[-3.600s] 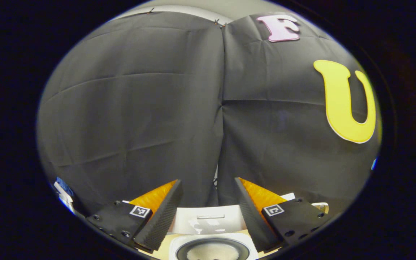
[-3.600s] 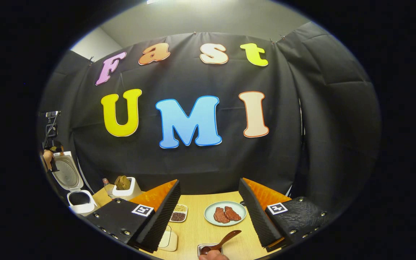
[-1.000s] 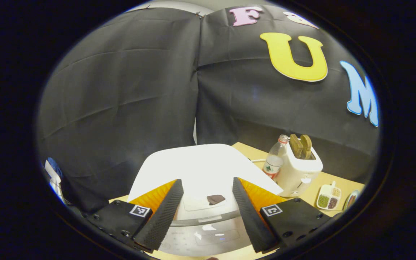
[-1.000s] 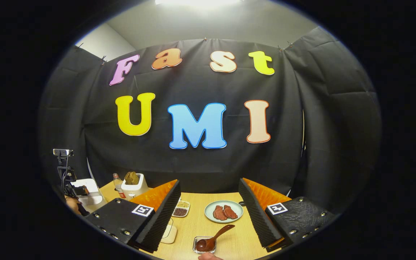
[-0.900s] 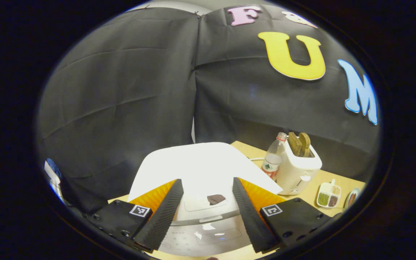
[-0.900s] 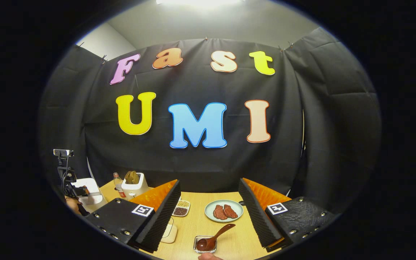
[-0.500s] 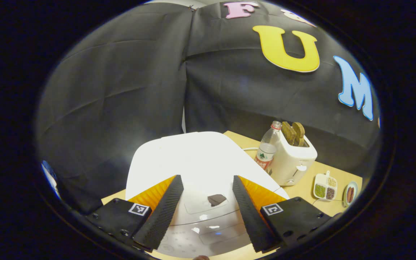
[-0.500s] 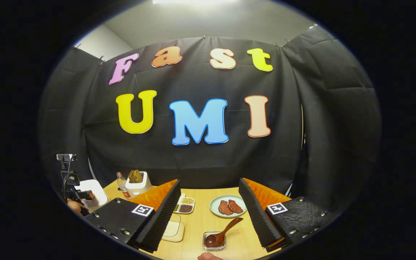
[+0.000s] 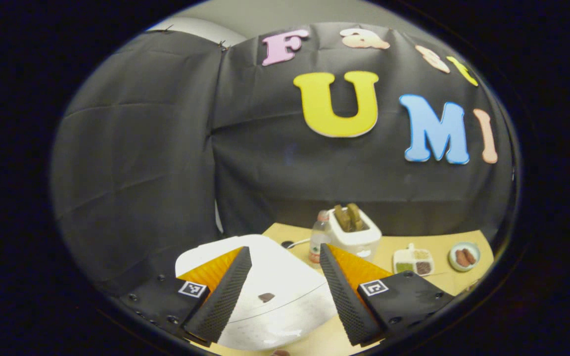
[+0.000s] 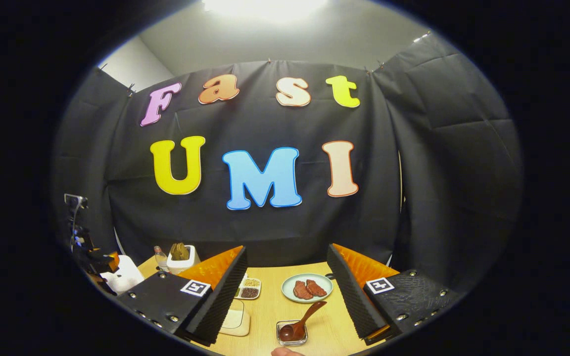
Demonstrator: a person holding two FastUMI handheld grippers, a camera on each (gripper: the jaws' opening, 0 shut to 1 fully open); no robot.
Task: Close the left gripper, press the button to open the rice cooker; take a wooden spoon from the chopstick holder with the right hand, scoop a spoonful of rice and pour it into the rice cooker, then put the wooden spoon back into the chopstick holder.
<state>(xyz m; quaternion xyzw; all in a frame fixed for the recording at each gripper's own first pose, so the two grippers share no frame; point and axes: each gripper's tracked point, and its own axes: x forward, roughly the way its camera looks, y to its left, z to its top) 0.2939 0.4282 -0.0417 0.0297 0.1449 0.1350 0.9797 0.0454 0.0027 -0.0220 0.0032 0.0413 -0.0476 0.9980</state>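
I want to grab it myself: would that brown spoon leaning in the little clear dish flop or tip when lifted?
The wooden spoon looks rigid, so probably no flop. Its handle sticks out over the small dish, which seems light and might tip.

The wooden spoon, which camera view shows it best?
The right gripper view: the wooden spoon lies close ahead of the open tool, bowl in a small clear dish, handle slanting up to the right. The left gripper view faces the white rice cooker, away from the spoon.

Your wooden table [image 10: 270, 309] carried the rice cooker [image 9: 265, 282] at its left end. Toaster [image 9: 353, 232], bottle [image 9: 318, 242] and plate [image 10: 307, 288] stood toward its back edge.
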